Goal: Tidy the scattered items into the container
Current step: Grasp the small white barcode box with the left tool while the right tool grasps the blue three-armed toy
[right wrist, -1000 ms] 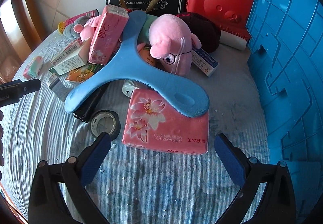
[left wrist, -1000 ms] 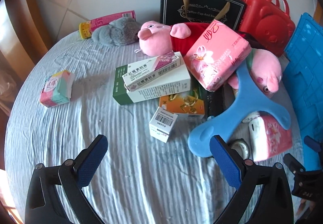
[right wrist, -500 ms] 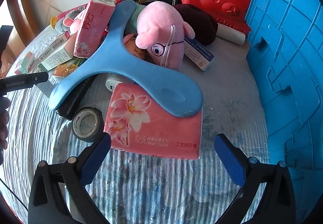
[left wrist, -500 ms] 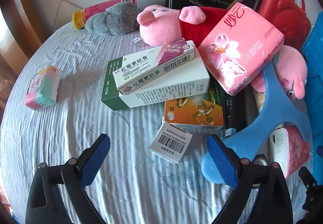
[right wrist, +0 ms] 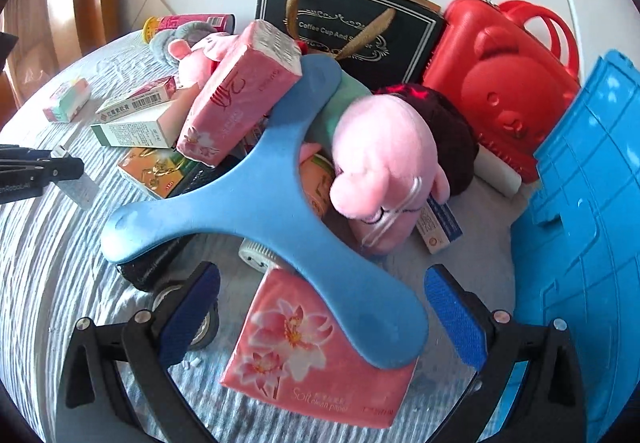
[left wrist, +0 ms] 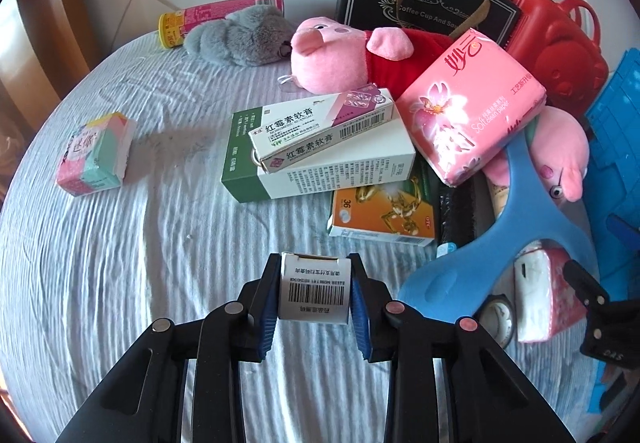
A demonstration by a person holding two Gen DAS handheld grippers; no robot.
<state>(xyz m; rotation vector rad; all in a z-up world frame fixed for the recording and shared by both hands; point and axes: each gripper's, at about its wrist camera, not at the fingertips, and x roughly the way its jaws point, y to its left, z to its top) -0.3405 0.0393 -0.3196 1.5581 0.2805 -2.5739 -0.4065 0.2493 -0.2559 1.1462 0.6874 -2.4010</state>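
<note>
Now we have our left gripper (left wrist: 315, 293) clamped on a small white barcode box (left wrist: 314, 290), its fingers (left wrist: 269, 307) pressing both sides just above the cloth-covered surface (left wrist: 120, 263). Our right gripper (right wrist: 320, 319) has its fingers wide apart, straddling a pink tissue pack (right wrist: 316, 359) that lies under a blue three-armed toy (right wrist: 256, 211), beside the blue container (right wrist: 592, 223).

Ribbed grey cloth table cover (left wrist: 100, 263), glossy plastic-wrapped tissue pack (right wrist: 320, 355), fuzzy pink plush pig (right wrist: 384, 159) at twelve o'clock from it, matt blue boomerang (right wrist: 256, 203), shiny red plastic case (right wrist: 508, 91), smooth cardboard box (left wrist: 314, 289).
</note>
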